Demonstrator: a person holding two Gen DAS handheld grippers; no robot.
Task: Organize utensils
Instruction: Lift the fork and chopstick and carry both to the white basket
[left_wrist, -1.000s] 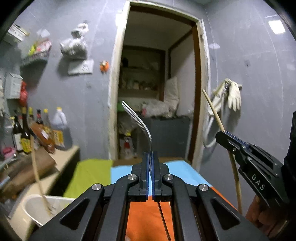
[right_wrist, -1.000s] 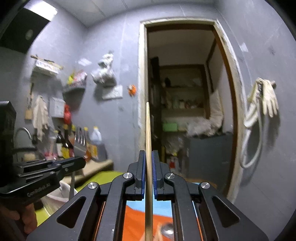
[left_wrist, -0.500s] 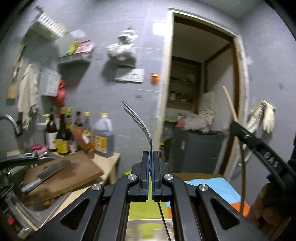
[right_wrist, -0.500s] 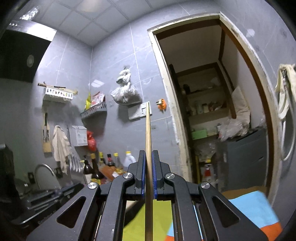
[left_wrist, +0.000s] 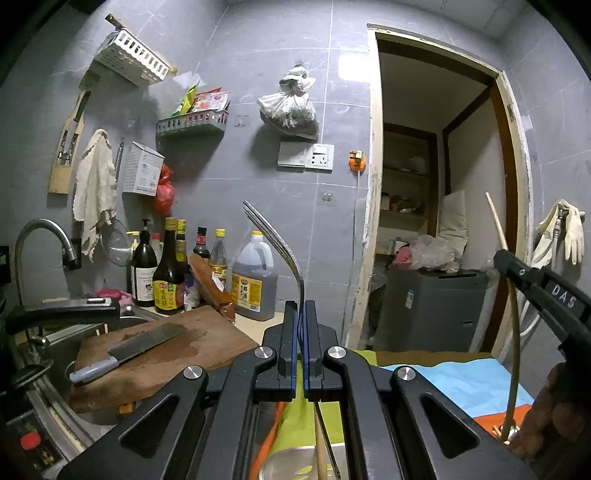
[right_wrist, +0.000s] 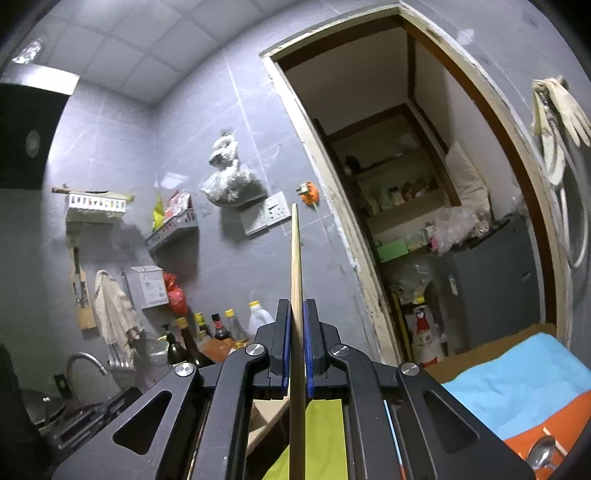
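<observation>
My left gripper (left_wrist: 300, 308) is shut on the handle of a metal fork (left_wrist: 284, 254), whose curved tines point up in front of the wall. My right gripper (right_wrist: 295, 308) is shut on a wooden chopstick (right_wrist: 295, 258) that stands straight up between its blue pads. In the left wrist view the right gripper (left_wrist: 535, 291) shows at the right edge with the chopstick (left_wrist: 498, 229) slanting through it. A steel spoon (right_wrist: 541, 452) lies on the orange cloth (right_wrist: 546, 432) at the lower right.
A wooden cutting board (left_wrist: 207, 343) with a cleaver (left_wrist: 144, 345) lies beside the sink and faucet (left_wrist: 37, 236). Sauce bottles (left_wrist: 168, 273) line the wall. Green (right_wrist: 325, 435) and blue cloths (right_wrist: 517, 384) cover the table by the doorway (left_wrist: 436, 206). A steel tray (left_wrist: 295, 463) sits below the left jaws.
Both views have swung left, from the doorway toward the sink, board and bottles. The right gripper has rolled, so the doorway now leans. Both grippers still hold their utensils.
</observation>
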